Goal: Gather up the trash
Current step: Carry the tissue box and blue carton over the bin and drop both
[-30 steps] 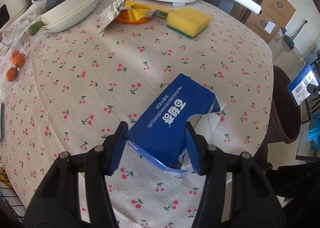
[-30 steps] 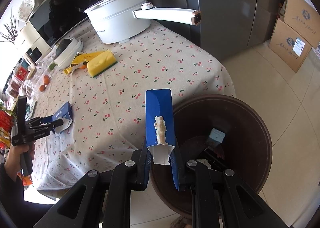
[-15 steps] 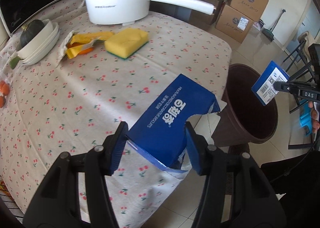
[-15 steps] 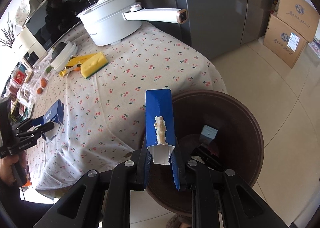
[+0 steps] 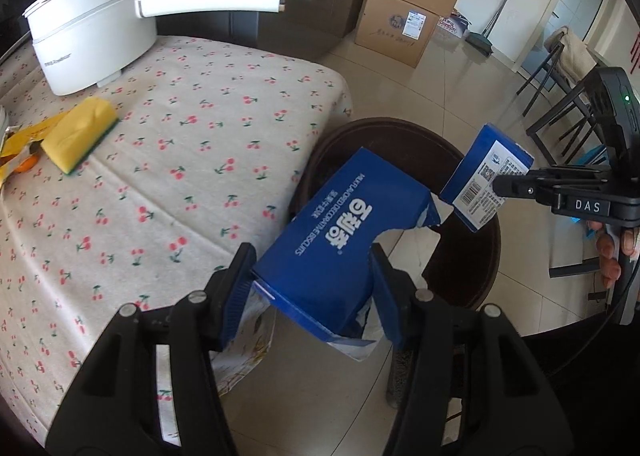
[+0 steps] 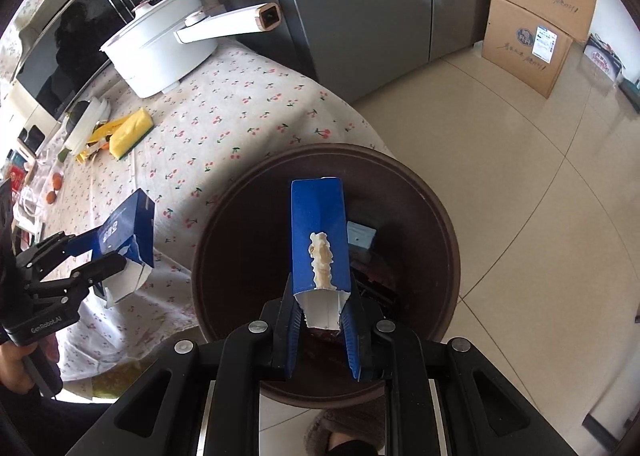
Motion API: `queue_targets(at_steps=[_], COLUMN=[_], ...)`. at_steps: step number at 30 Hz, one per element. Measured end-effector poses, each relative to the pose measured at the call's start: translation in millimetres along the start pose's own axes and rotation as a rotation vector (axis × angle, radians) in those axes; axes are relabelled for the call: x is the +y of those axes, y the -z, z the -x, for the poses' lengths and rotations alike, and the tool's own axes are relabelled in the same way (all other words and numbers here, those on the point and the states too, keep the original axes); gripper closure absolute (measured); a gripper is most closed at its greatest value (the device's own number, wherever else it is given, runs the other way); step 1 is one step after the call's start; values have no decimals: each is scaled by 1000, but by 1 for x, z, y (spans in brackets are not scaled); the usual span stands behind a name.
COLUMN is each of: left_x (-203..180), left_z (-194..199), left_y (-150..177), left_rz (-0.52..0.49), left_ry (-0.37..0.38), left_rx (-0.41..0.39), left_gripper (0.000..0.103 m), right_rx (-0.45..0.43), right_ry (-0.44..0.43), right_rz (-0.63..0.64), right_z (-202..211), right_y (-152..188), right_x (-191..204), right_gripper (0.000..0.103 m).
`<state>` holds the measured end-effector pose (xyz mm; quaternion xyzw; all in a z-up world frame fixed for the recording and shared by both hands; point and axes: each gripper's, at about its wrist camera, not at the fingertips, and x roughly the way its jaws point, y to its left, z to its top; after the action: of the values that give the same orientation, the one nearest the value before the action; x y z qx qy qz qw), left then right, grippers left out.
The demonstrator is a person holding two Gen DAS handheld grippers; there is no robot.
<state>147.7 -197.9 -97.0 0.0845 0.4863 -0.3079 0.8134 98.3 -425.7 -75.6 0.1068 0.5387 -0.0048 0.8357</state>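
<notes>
Over the brown bin (image 6: pixel 436 215) beside the table (image 5: pixel 192 159), the right gripper (image 6: pixel 322 320) pinches a blue carton (image 6: pixel 318 232), seemingly well centred, so release there, then swing the left gripper (image 5: pixel 312 288), clamping a torn box (image 5: pixel 340 240), further over the rim.

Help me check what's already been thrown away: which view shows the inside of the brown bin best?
The right wrist view: it looks almost straight down into the brown bin, showing discarded items at the bottom. In the left wrist view the torn blue box covers much of the bin, whose interior looks dark.
</notes>
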Motion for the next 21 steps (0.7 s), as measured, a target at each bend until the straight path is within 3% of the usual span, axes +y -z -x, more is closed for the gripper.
queue_targets(at_steps=[4,7,8,19,20,21], left_x=[-11,-12,-11,22,26,28], left_z=[-8,-10,-10,4,6,8], left_y=[-3,-5,-5,-1,0,2], left_rz=[-8,8,13,117,124,130], left_ry=[3,-5,-12,-69,-76,-81], left_rx=[-44,-50,-50,-38,-37,-37], left_gripper=[41,7,3,1,1,1], right_rx=[2,6,8,12,15,20], right_ry=[4,6,6,8,9,10], right_rz=[-19,-18,-16,-15,-22,-31], right_z=[1,1,1,-2,-2,-3], right_y=[1,2,2,0,0,0], right_x=[-11,-14,-15,-8,-8,-8], right_gripper=[83,83,83,79,75,58])
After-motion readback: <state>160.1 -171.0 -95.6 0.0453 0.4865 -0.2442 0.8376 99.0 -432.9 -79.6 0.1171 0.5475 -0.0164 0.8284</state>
